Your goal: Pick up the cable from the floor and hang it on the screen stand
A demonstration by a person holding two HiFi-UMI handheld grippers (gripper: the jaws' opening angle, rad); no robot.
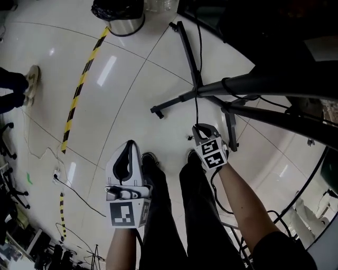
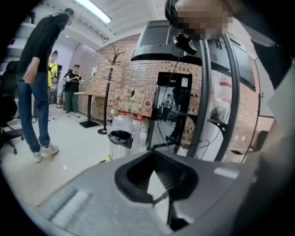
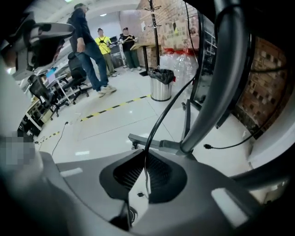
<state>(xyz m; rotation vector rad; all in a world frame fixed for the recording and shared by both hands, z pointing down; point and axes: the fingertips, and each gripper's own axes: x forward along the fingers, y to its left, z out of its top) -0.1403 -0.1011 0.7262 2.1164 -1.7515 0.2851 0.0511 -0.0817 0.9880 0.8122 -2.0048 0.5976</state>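
The black cable (image 1: 197,105) runs from my right gripper (image 1: 202,128) up to the screen stand (image 1: 248,84), whose dark legs (image 1: 186,46) spread over the white floor. In the right gripper view the cable (image 3: 167,109) comes down past the stand's grey post (image 3: 216,83) and passes between the jaws of my right gripper (image 3: 146,152), which are pinched on it. My left gripper (image 1: 129,145) hangs lower left, beside my legs. Its jaws (image 2: 155,153) meet at the tips with nothing between them. It faces the stand (image 2: 203,92) and the screen (image 2: 156,41) above.
A metal bin with a black bag (image 1: 119,16) stands beyond the stand, also seen as the bin (image 3: 161,85). Yellow-black tape (image 1: 79,89) crosses the floor. A thin wire (image 1: 79,195) lies at the left. A person's shoe (image 1: 31,82) is at far left; people (image 3: 87,46) stand farther off.
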